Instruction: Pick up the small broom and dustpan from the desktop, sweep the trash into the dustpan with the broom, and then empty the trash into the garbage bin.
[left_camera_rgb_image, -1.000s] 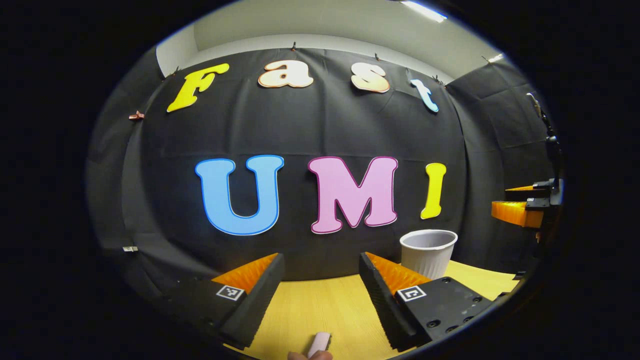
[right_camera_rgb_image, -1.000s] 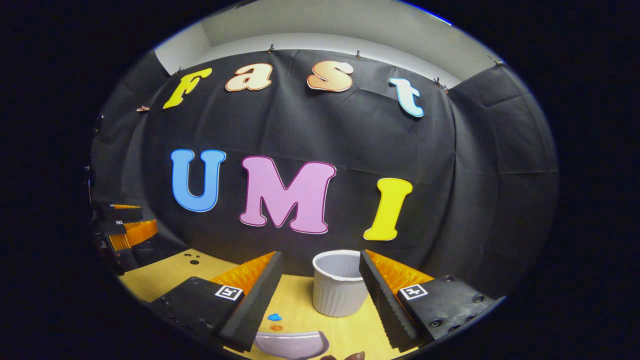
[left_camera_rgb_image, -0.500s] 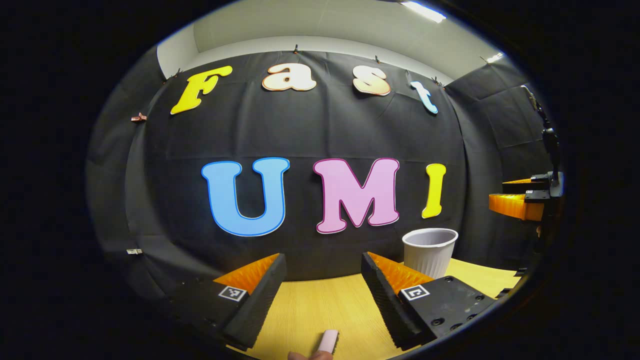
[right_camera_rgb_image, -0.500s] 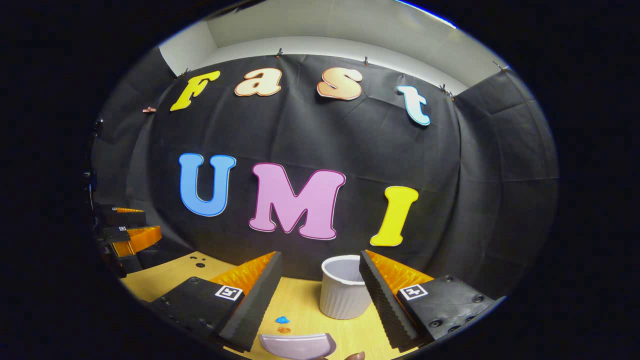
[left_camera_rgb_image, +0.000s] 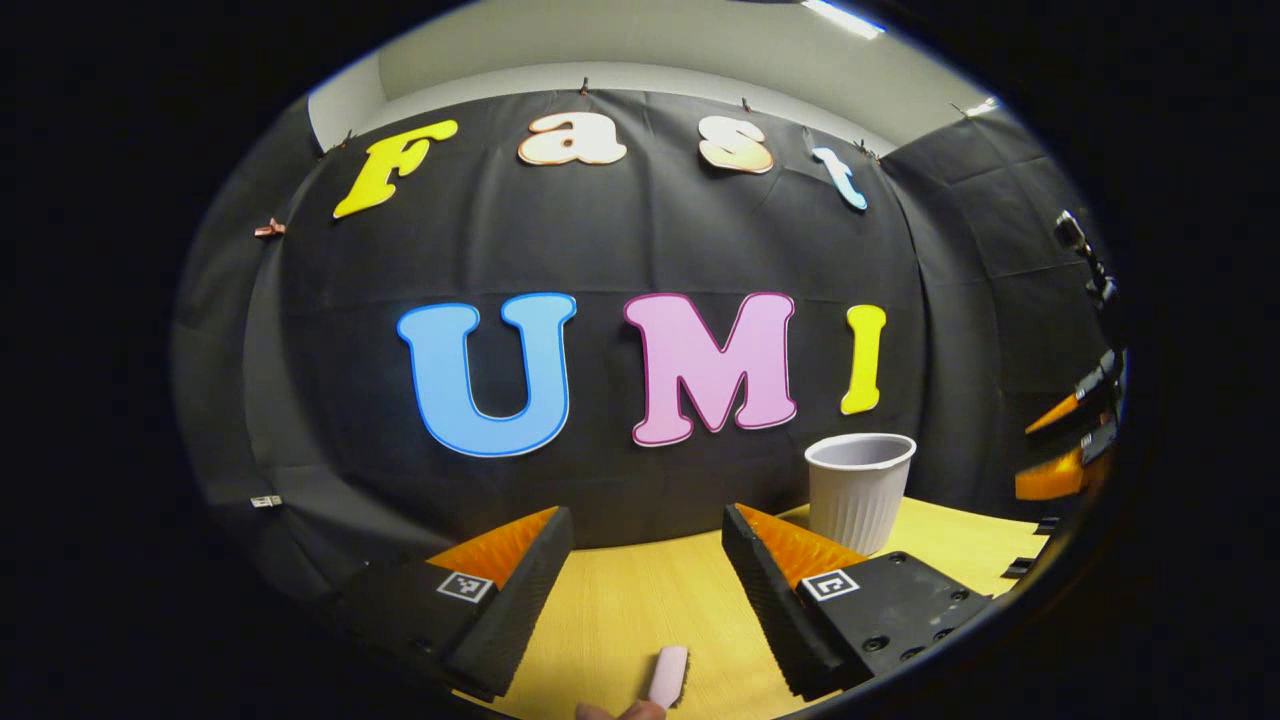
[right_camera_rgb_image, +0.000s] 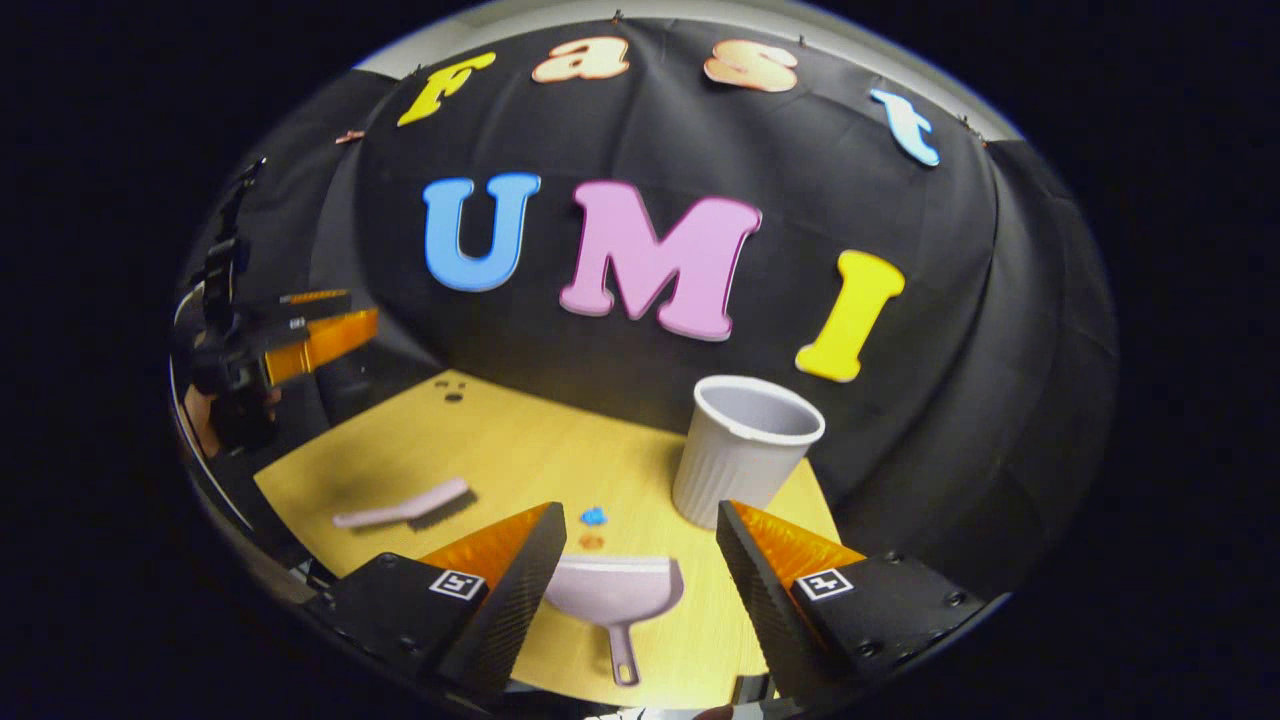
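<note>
In the right gripper view a pale pink dustpan (right_camera_rgb_image: 615, 595) lies flat on the yellow table (right_camera_rgb_image: 500, 440), handle toward me, just below and between the fingers of my open right gripper (right_camera_rgb_image: 640, 512). A blue scrap (right_camera_rgb_image: 594, 516) and an orange scrap (right_camera_rgb_image: 591, 541) sit just beyond its lip. The pink broom (right_camera_rgb_image: 405, 505) lies to the left. A white ribbed bin (right_camera_rgb_image: 748, 450) stands upright at the back right. My left gripper (left_camera_rgb_image: 645, 520) is open and empty above the table, with the broom's end (left_camera_rgb_image: 668, 677) below it near a fingertip of the hand.
Black cloth walls close the table's back and right sides. The other gripper (right_camera_rgb_image: 300, 335) hangs at the left of the right gripper view, held by a hand. The right gripper (left_camera_rgb_image: 1075, 440) is blurred at the far right of the left gripper view. The bin (left_camera_rgb_image: 860, 490) stands on the table's (left_camera_rgb_image: 620, 600) far right.
The right gripper has pitched down, bringing the whole dustpan, the broom and more table into its view. The left gripper shifted only slightly. Both stay open.
</note>
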